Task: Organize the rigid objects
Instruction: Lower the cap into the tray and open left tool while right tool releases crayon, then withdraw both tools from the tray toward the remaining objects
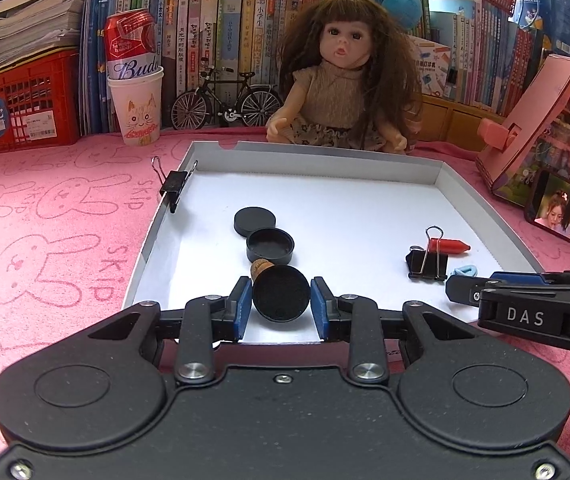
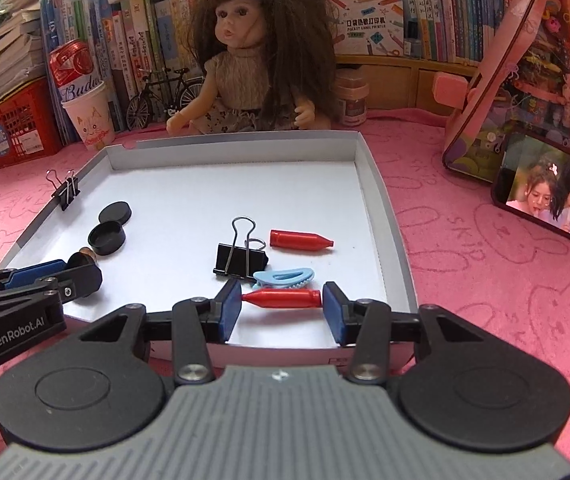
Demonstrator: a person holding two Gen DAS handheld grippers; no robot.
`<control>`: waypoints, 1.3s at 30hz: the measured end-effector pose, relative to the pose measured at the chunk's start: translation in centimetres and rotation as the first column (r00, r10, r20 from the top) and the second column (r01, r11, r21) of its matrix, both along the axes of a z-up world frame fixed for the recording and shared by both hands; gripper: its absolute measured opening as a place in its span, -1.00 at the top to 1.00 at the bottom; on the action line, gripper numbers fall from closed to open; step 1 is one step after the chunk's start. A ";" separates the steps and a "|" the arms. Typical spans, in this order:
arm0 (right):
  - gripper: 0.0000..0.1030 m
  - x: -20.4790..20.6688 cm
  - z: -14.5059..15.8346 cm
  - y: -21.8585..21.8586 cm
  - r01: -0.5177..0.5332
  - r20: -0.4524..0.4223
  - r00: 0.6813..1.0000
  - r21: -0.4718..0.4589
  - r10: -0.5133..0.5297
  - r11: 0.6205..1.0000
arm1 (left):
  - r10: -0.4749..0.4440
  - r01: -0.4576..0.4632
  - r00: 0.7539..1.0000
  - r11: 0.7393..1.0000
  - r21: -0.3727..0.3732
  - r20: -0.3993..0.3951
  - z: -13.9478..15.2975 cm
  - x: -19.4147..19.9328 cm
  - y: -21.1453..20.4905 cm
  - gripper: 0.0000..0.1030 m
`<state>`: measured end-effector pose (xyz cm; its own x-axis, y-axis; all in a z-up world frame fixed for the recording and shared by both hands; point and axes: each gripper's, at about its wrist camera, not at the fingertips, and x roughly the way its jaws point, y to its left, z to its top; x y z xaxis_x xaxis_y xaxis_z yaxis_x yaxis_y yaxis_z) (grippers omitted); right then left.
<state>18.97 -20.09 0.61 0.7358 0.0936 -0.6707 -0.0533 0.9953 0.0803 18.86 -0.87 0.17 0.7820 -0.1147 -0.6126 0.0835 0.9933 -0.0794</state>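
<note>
A shallow white tray (image 1: 153,236) (image 2: 389,240) lies on the pink cloth. My left gripper (image 1: 281,304) is open around a cork stopper with a black round top (image 1: 281,298), with a gap on each side. Beyond it lie a black cap (image 1: 270,245) and a black disc (image 1: 255,220). My right gripper (image 2: 282,307) is open around a red bullet-shaped piece (image 2: 285,299), which lies crosswise between the pads. Beyond it lie a blue hair clip (image 2: 283,277), a black binder clip (image 2: 240,260) and a second red piece (image 2: 300,239).
Another binder clip (image 1: 174,188) is clamped on the tray's left wall. A doll (image 1: 341,80), a model bicycle (image 1: 225,100), a paper cup with a can (image 1: 137,108), a red crate (image 1: 21,112), a pink house box (image 2: 525,80) and a phone (image 2: 549,200) surround the tray.
</note>
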 end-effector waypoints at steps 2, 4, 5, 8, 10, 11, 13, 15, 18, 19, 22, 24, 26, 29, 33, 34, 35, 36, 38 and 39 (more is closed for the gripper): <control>0.04 0.2 -0.2 0.2 0.001 0.005 1.000 -0.012 -0.001 1.000 | -0.012 0.013 1.000 1.000 0.025 -0.023 0.2 0.5 -0.3 0.42; 0.04 0.2 -0.2 0.3 0.001 0.008 1.000 -0.016 -0.001 1.000 | -0.017 0.020 0.999 0.999 0.050 -0.045 0.5 1.0 -0.7 0.42; 0.04 0.2 -0.2 0.4 0.001 0.009 1.000 -0.016 -0.001 1.000 | -0.018 0.021 0.998 0.998 0.055 -0.063 0.6 1.4 -0.8 0.41; 0.04 0.5 -0.3 0.5 0.003 0.017 1.000 -0.015 -0.002 1.000 | -0.013 0.018 0.995 0.998 0.053 -0.095 0.8 2.2 -1.0 0.41; 0.04 0.7 -0.3 0.5 0.002 0.022 1.000 -0.017 -0.002 1.000 | -0.011 0.016 0.995 0.998 0.053 -0.096 0.7 2.7 -1.1 0.41; 0.04 0.8 -0.4 0.5 0.002 0.024 1.000 -0.019 -0.002 1.000 | -0.009 0.014 0.995 0.999 0.050 -0.099 0.6 2.9 -1.2 0.41; 0.03 0.9 -0.4 0.5 -0.004 0.029 1.000 -0.010 0.005 1.000 | -0.005 0.009 0.994 0.999 0.036 -0.108 0.3 3.4 -1.1 0.42; 0.00 1.2 -0.5 0.3 -0.009 0.031 0.999 0.004 0.009 1.000 | 0.002 0.002 0.995 0.999 0.041 -0.095 0.2 3.9 -1.2 0.42; -0.04 1.8 -0.4 0.2 -0.012 0.030 0.999 0.004 0.012 1.000 | 0.019 -0.015 0.996 0.999 0.049 -0.088 0.1 4.8 -1.3 0.42; -0.04 2.0 -0.4 0.2 -0.013 0.031 0.999 0.004 0.013 1.000 | 0.021 -0.017 0.996 0.999 0.046 -0.086 0.1 5.0 -1.3 0.42; -0.04 2.3 -0.5 0.1 -0.017 0.037 0.999 0.016 0.017 1.000 | 0.030 -0.027 0.996 0.999 0.033 -0.080 0.0 5.4 -1.3 0.41; -0.19 2.3 -0.4 -0.2 -0.019 0.034 0.999 0.048 0.017 0.999 | 0.022 -0.021 0.997 1.000 0.023 -0.079 0.1 5.2 -1.2 0.29; -0.25 2.1 -0.3 -0.4 -0.026 0.032 0.999 0.074 0.024 0.997 | 0.009 -0.008 0.997 1.000 0.007 -0.079 0.2 4.9 -1.1 0.10; -0.33 1.6 0.0 -0.4 -0.030 0.045 0.999 0.072 0.027 0.997 | -0.002 0.002 0.997 1.000 0.000 -0.074 0.4 4.3 -1.1 -0.02; -0.53 0.9 0.7 -0.6 -0.031 0.073 0.997 0.070 0.026 0.997 | -0.009 0.009 0.998 1.000 0.001 -0.058 0.8 3.3 -1.0 -0.25; -0.56 0.8 0.8 -0.7 -0.030 0.078 0.997 0.067 0.024 0.997 | -0.014 0.014 0.998 1.000 -0.002 -0.055 0.9 3.1 -0.9 -0.31; -0.63 0.5 0.9 -0.7 -0.030 0.084 0.996 0.066 0.024 0.997 | -0.021 0.021 0.998 1.000 -0.004 -0.051 1.1 2.7 -0.9 -0.32; -0.66 0.3 1.0 -0.8 -0.032 0.090 0.996 0.065 0.026 0.997 | -0.024 0.024 0.999 1.000 -0.003 -0.046 1.2 2.4 -0.9 -0.33; -0.69 -0.3 1.3 -1.0 -0.038 0.103 0.994 0.065 0.032 0.997 | -0.033 0.033 0.999 0.999 0.001 -0.032 1.5 1.7 -0.8 -0.37; -0.71 -0.5 1.4 -1.1 -0.043 0.109 0.993 0.064 0.036 0.997 | -0.037 0.037 0.999 0.999 0.003 -0.027 1.7 1.3 -0.7 -0.40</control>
<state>18.45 -21.20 2.03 0.7982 0.1651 -0.5794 -0.1040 0.9850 0.1374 20.19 -1.61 1.84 0.7607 -0.1411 -0.6336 0.1181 0.9899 -0.0787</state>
